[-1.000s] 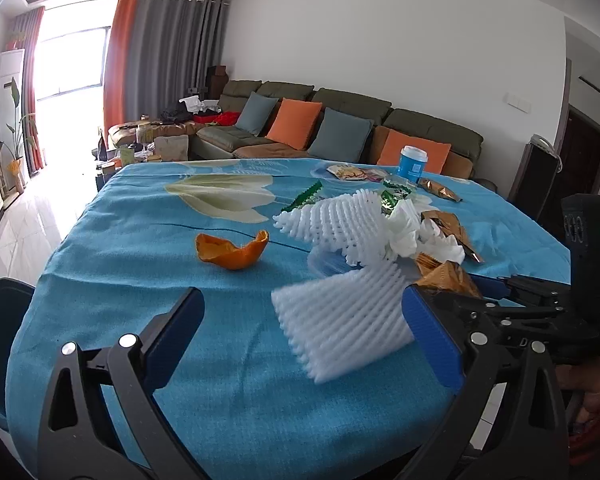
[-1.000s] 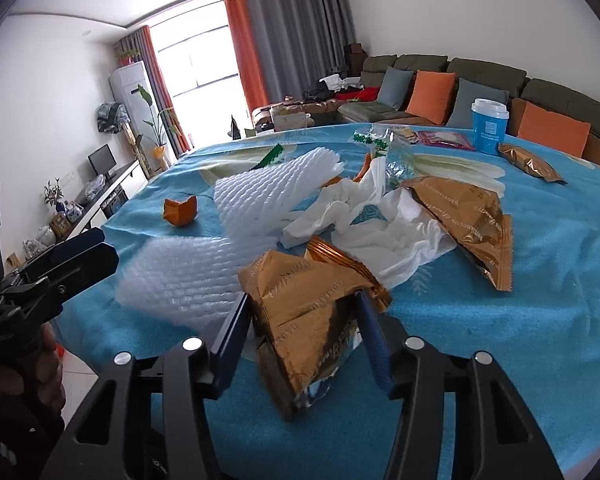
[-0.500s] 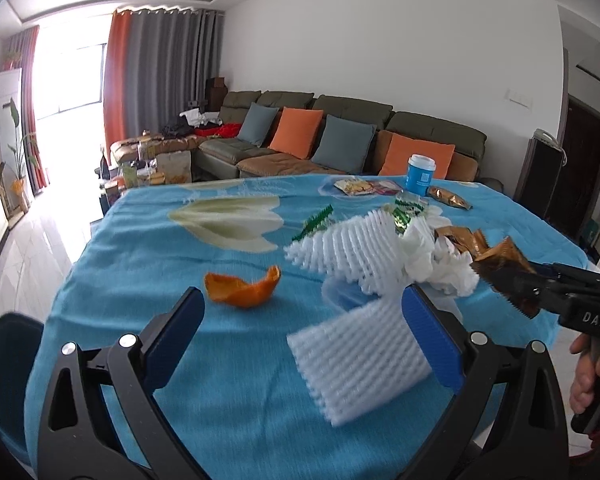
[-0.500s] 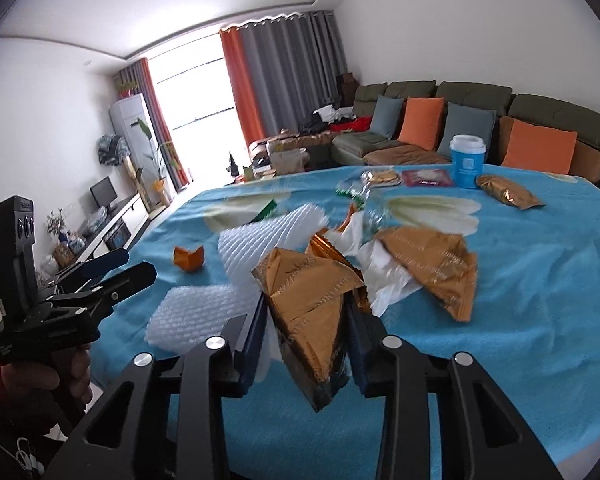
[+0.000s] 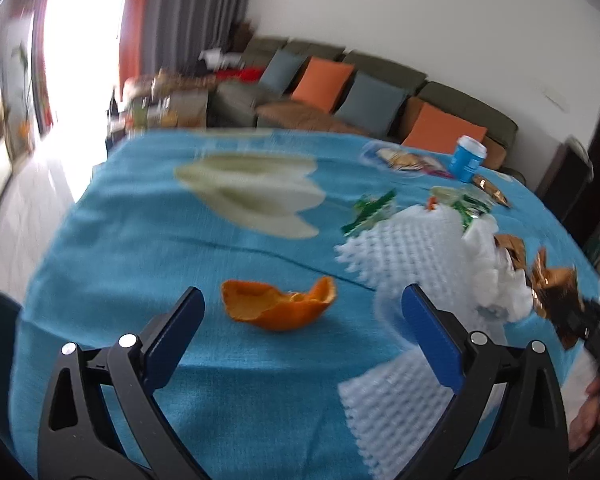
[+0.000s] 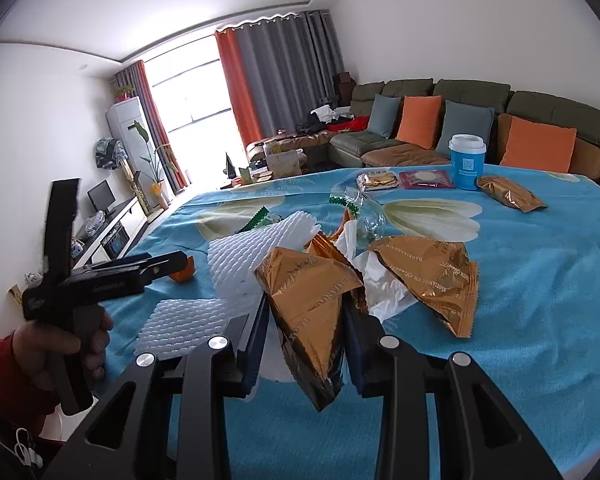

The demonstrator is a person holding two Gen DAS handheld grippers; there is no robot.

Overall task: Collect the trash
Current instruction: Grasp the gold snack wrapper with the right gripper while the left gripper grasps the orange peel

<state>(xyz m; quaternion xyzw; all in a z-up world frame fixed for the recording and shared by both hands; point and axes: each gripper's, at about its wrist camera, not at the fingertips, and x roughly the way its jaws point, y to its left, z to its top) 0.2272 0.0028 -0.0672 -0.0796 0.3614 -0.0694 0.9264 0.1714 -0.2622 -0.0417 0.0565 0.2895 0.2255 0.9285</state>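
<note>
The right gripper (image 6: 306, 320) had pinched shut on the gold wrapper (image 6: 312, 312) and raised it clear of the table (image 6: 540, 300) — first pickup secured. The left gripper (image 5: 300, 344), jaws wide and empty, had swung over — orange peel (image 5: 278, 306) now lay just ahead between them, likely next

You can make out repeated dark lettering, roughly "DAOXIANGCUN", on the gold wrapper (image 6: 312, 300) in your right tongs (image 6: 306, 312), and the same print upside down on the second gold wrapper (image 6: 432, 272) lying on the counter (image 6: 540, 280). The blue cup's (image 6: 468, 162) label is too small to read.
</note>
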